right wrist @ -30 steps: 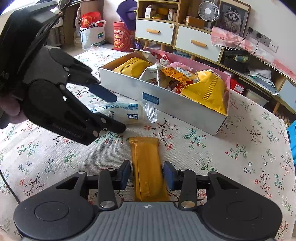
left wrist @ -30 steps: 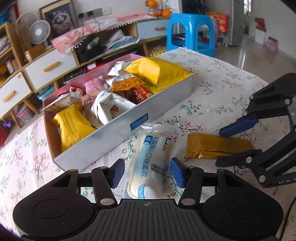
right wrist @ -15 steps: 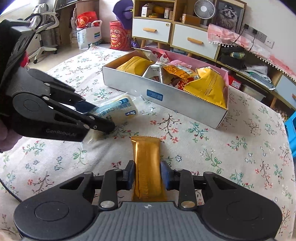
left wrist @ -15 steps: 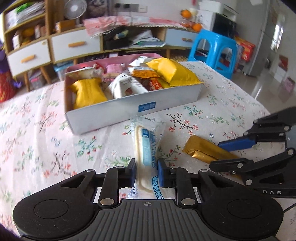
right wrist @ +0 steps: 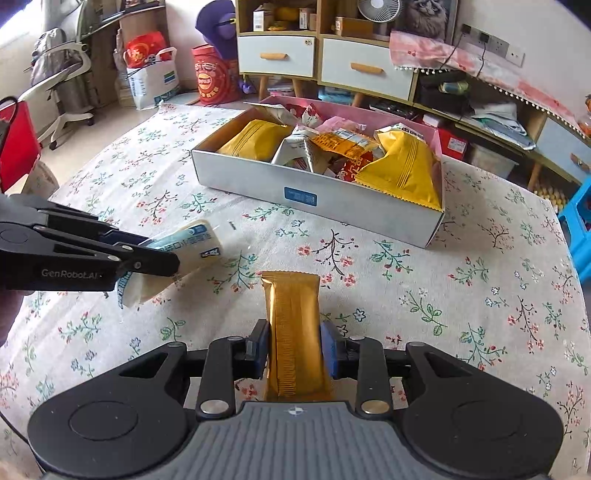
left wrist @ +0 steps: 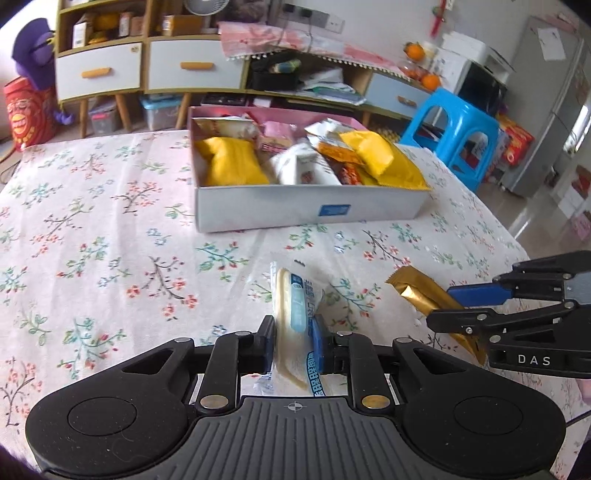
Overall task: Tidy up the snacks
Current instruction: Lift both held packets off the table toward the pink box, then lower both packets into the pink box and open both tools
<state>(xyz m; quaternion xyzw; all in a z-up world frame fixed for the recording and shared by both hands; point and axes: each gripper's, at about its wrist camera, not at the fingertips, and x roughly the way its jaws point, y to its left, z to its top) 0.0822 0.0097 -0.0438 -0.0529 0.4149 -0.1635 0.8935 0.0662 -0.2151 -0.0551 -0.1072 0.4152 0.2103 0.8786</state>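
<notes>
My left jaws are pinching the white packet, my right jaws are clamping the gold bar, both lifted just off the counter. The box ahead is holding most snacks; I judge only these two are left.

Home living room: floral-clothed table, drawer sideboard, desk fan, blue plastic stool, refrigerator.

Bare tablecloth ahead, heaped snack box blocking beyond
</notes>
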